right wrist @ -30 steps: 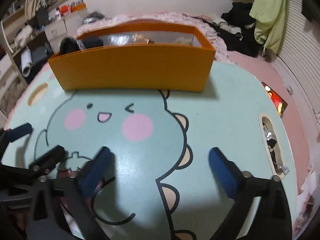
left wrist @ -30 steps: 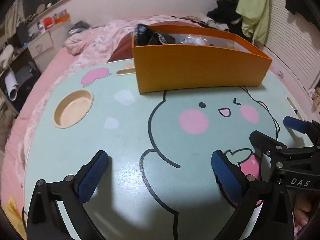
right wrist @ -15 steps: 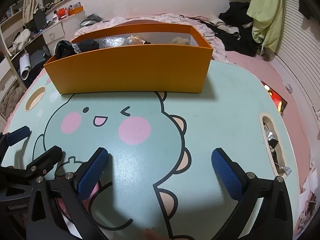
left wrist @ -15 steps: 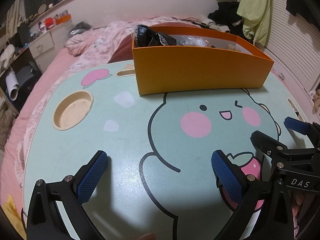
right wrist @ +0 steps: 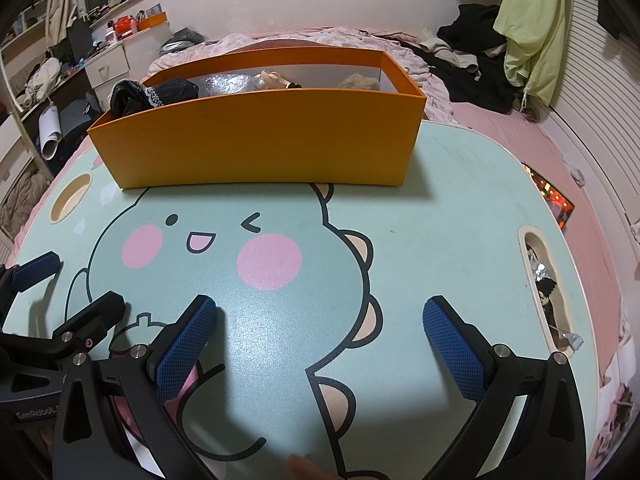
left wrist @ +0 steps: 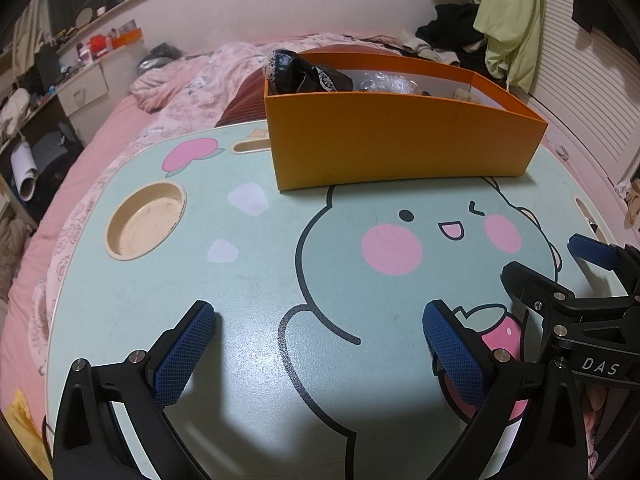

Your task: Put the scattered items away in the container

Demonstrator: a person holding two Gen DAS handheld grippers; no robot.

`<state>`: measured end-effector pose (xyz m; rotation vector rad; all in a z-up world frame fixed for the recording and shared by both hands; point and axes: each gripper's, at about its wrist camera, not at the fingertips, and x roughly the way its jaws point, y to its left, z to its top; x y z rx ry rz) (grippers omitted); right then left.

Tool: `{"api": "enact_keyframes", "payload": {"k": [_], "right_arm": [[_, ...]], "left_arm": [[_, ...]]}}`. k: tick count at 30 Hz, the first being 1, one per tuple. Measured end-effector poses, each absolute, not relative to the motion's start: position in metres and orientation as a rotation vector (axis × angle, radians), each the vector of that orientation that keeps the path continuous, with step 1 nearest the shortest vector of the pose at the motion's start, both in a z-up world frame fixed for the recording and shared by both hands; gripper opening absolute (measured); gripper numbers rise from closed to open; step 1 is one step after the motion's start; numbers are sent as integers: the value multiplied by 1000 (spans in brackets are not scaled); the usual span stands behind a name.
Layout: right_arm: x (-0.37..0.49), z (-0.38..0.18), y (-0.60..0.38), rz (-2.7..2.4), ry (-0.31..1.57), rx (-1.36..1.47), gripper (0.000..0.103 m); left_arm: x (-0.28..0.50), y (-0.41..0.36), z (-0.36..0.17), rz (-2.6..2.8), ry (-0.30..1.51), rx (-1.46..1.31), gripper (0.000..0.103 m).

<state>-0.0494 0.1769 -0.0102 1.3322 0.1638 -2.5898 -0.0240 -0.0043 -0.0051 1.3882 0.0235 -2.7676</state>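
- Since a second ago both grippers have drawn back a little from the orange box, which now sits slightly farther off in each wrist view.
- Left gripper: jaws spread wide, holding nothing, low over the mint dinosaur-print lap table.
- Right gripper: likewise wide apart and empty, just beside the left one.
- The box stands at the table's far edge, holding a black lace-trimmed garment, crinkled clear plastic and other small items.

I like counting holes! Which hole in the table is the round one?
The cup holder, on the lap table's left side. It is a full circle with a beige floor; the slot beside the orange box and the right-edge slot are long and narrow.
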Motion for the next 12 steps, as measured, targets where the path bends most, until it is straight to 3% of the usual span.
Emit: {"api": "enact_keyframes", "payload": {"k": [12], "right_arm": [[-49,-10,177,-2590,164,1332,103]], "left_arm": [[-22,-3,-5,-2764,25,1379,103]]}}
